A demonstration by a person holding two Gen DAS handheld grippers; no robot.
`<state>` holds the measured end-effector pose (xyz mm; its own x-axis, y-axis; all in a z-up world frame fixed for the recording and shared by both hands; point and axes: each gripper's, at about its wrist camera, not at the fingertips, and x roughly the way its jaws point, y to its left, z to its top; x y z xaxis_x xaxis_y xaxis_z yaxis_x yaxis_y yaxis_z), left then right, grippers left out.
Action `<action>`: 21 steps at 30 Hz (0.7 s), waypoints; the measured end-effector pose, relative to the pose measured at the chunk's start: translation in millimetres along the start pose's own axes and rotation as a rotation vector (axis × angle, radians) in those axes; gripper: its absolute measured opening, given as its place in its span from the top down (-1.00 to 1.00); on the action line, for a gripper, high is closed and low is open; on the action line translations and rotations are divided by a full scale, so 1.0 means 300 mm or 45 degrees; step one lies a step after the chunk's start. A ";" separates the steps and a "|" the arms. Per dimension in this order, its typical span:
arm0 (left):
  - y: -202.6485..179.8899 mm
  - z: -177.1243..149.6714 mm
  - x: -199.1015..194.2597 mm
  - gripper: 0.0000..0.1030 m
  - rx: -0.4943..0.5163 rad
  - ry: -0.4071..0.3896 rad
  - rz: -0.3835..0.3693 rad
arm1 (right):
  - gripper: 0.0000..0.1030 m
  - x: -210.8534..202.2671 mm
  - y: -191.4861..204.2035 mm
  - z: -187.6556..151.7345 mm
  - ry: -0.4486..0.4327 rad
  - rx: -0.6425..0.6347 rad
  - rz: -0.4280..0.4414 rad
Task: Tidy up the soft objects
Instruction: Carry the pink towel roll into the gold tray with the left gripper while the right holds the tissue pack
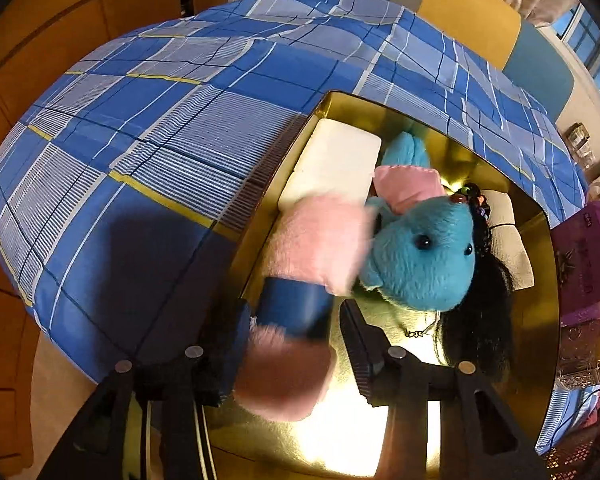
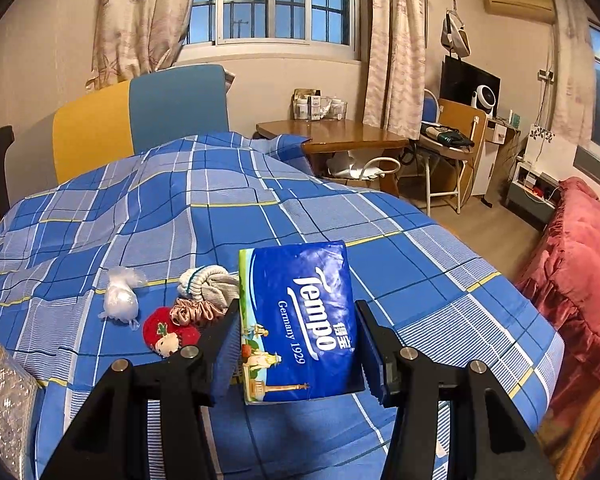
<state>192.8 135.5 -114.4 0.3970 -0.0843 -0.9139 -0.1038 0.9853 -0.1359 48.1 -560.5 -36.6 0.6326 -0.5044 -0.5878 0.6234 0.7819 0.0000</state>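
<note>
In the left wrist view a gold tin tray (image 1: pixel 540 320) lies on the blue checked bed. It holds a white foam pad (image 1: pixel 336 164), a blue plush toy (image 1: pixel 420 256) with a pink bow, and a black-haired doll (image 1: pixel 480 320). A fuzzy pink piece with a blue band (image 1: pixel 320 236) lies over the tray's left side, between the jaws of my left gripper (image 1: pixel 294 312). It rests against the left pad, with a gap at the right pad. My right gripper (image 2: pixel 296 348) is shut on a blue Tempo tissue pack (image 2: pixel 300 312), held above the bed.
On the bed left of the tissue pack lie a rolled sock (image 2: pixel 208 284), a satin scrunchie (image 2: pixel 192 312), a red plush doll (image 2: pixel 168 332) and a crumpled clear bag (image 2: pixel 120 296). A purple box (image 1: pixel 588 256) stands by the tray's right side. A wooden table (image 2: pixel 340 136) stands beyond the bed.
</note>
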 end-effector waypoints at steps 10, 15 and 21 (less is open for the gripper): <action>-0.012 -0.036 -0.089 -0.05 -0.045 -0.156 -0.090 | -0.04 -0.078 0.030 0.003 -0.063 0.016 0.026; -0.041 -0.053 -0.120 -0.05 -0.049 -0.181 -0.219 | -0.04 -0.169 0.065 0.022 -0.087 0.065 0.091; -0.116 -0.093 -0.144 -0.05 0.056 -0.214 -0.280 | -0.04 -0.350 0.234 0.074 -0.187 -0.017 0.280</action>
<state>153.9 100.8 -80.8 0.5519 -0.2745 -0.7874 0.0397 0.9518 -0.3040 35.5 -460.8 43.0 0.8128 -0.3684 -0.4512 0.4578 0.8830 0.1037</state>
